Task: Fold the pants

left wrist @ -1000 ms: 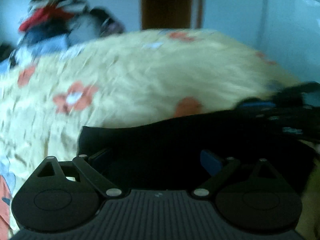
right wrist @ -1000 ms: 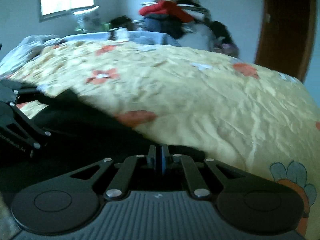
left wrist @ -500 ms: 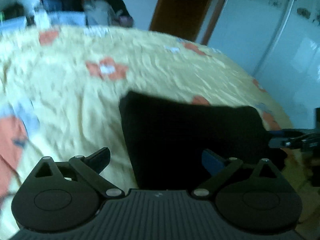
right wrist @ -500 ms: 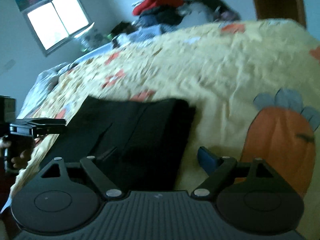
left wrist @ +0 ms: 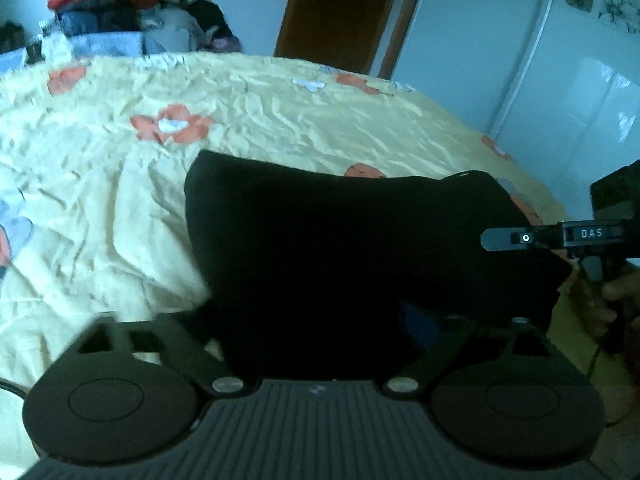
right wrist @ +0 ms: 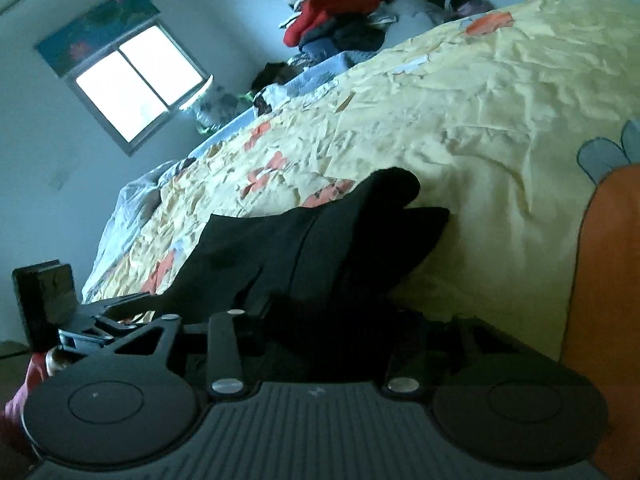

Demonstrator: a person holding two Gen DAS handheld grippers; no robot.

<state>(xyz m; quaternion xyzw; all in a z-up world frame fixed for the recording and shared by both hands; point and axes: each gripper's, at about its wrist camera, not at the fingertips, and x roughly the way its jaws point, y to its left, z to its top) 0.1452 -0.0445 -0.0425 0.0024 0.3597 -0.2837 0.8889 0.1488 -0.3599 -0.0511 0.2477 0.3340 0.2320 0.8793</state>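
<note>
My left hand-held gripper (left wrist: 316, 320) is right at the near edge of the black pants (left wrist: 344, 240). Its jaws have just been closing, with cloth between them, but it is too dark to tell if they pinch it yet. My right hand-held gripper (right wrist: 316, 320) has been closing too, and I cannot tell its grip either. The pants lie at the near edge of the yellow bed (left wrist: 280, 120), from about 9 to 3 o'clock, already folded into a short block (maybe one fold left). Far off at 11 o'clock sits a clothes pile (left wrist: 120, 8).
</note>
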